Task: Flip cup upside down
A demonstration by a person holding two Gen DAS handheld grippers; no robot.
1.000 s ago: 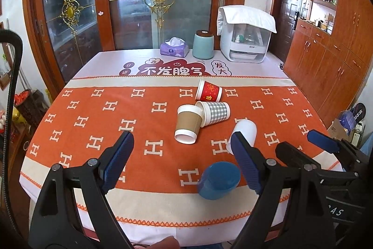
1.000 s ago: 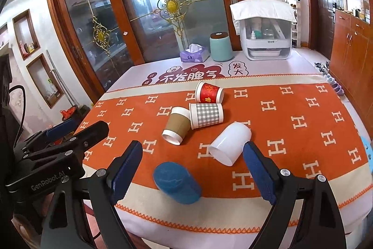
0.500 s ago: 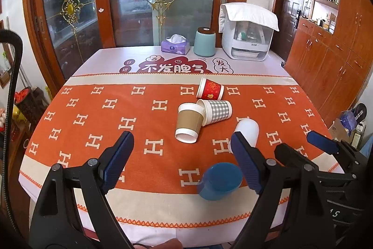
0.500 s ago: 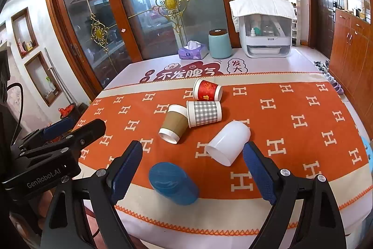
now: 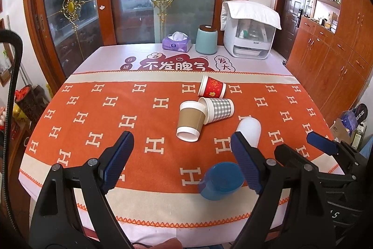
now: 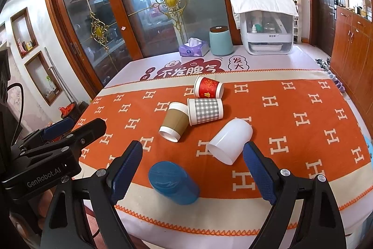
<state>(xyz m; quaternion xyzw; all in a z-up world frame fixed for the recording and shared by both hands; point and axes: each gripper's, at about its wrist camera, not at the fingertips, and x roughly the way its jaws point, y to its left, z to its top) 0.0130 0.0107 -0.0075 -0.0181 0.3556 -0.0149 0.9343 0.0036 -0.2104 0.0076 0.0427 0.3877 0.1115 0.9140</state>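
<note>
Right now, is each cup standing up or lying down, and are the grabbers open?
Red cup: lying down.
Checked cup: lying down.
Brown cup: lying down, touching the checked cup.
White cup: lying down.
Blue cup: lying down.
Left gripper: open, empty.
Right gripper: open, empty.

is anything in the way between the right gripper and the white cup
Nothing visible. The right gripper is open above the near table edge, and the white cup lies on its side just ahead, with only bare cloth between. The blue cup lies to its left, clear of that path.
</note>
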